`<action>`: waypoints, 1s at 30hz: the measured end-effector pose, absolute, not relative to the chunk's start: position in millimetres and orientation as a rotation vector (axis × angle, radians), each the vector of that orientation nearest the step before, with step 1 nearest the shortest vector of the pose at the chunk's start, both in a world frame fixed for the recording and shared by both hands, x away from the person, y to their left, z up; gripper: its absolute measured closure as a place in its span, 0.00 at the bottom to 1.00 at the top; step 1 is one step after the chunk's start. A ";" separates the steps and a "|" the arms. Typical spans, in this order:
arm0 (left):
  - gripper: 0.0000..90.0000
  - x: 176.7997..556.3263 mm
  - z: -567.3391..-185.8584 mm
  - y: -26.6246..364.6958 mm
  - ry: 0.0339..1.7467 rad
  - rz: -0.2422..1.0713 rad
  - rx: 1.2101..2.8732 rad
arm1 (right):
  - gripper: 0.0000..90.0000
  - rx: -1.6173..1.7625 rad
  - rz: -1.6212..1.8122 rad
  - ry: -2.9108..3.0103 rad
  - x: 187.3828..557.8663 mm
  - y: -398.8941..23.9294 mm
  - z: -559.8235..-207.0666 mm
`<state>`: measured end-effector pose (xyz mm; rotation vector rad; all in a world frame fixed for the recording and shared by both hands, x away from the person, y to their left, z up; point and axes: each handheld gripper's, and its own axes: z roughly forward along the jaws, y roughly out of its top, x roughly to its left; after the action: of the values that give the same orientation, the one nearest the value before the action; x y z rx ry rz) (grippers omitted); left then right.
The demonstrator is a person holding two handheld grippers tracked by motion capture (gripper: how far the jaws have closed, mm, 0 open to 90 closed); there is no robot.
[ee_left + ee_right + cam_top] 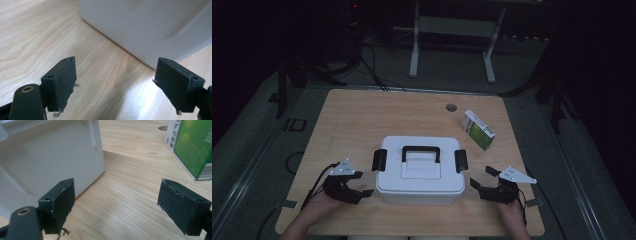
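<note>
A white lidded storage box (421, 170) with a black handle (421, 150) and black side latches sits at the middle front of the wooden table (362, 115). My left gripper (362, 189) rests open just left of the box, whose white wall (150, 27) fills the upper right of the left gripper view. My right gripper (479, 180) rests open just right of the box, with the box corner (62, 157) at left in the right gripper view. A green and white carton (478, 130) lies behind the right gripper, and the carton (192, 147) shows again beyond the right jaw.
A round cable hole (451, 107) sits near the table's far edge. Beyond the table are a white frame stand (452, 40) and cables on a dark floor. Bare wood lies left of and behind the box.
</note>
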<state>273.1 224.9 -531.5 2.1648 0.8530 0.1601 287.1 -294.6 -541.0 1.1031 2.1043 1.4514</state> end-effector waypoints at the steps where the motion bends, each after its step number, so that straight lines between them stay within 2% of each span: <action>1: 0.20 273.1 -531.5 224.9 0.853 0.160 2.165 | 0.17 1.109 1.444 2.101 286.6 -295.8 -541.3; 14: 0.20 267.9 -517.1 254.5 0.876 0.151 2.212 | 0.17 1.115 1.372 2.160 281.7 -299.0 -549.7; 30: 0.20 275.4 -460.7 256.9 0.806 0.189 2.270 | 0.17 1.120 1.368 2.163 282.1 -300.2 -550.8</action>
<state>275.4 256.9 -460.7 2.2697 0.8061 0.1885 282.1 -300.2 -550.8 1.1203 2.1625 1.3678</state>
